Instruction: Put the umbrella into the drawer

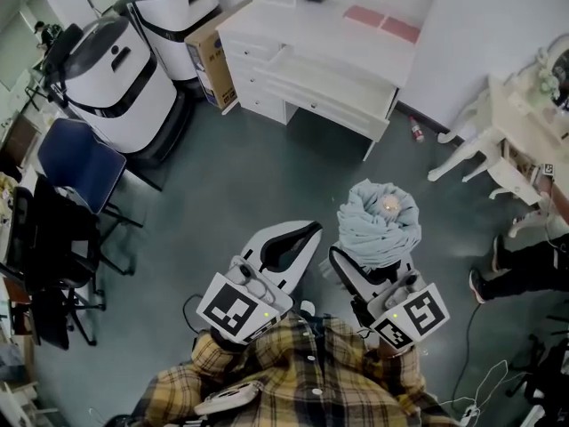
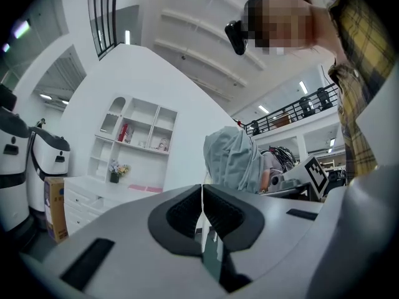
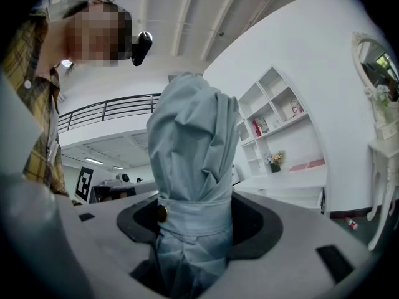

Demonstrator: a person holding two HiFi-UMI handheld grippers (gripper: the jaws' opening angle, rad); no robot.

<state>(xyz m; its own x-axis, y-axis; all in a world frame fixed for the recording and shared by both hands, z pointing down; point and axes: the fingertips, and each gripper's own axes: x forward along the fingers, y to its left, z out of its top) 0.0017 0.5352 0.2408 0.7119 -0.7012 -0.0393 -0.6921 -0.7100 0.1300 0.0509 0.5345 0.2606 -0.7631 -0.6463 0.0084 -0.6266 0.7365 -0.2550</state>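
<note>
A folded pale blue-grey umbrella [image 3: 193, 185] stands upright between the jaws of my right gripper [image 3: 194, 229], which is shut on it just below its snap strap. From the head view the umbrella [image 1: 380, 223] pokes up from the right gripper [image 1: 369, 278] above the floor. My left gripper [image 1: 289, 243] is beside it on the left, held in the air. In the left gripper view the left gripper [image 2: 202, 212] has its pads pressed together with nothing between them. The white desk with drawers [image 1: 302, 69] stands farther ahead; one top drawer [image 1: 267, 53] looks partly pulled out.
Two white barrel-shaped machines [image 1: 116, 74] and a cardboard box [image 1: 209, 56] stand left of the desk. A blue chair [image 1: 76, 158] and a black chair [image 1: 53, 256] are at far left. A white ornate table [image 1: 516, 140] is at the right, with a person's legs [image 1: 524, 269] near it.
</note>
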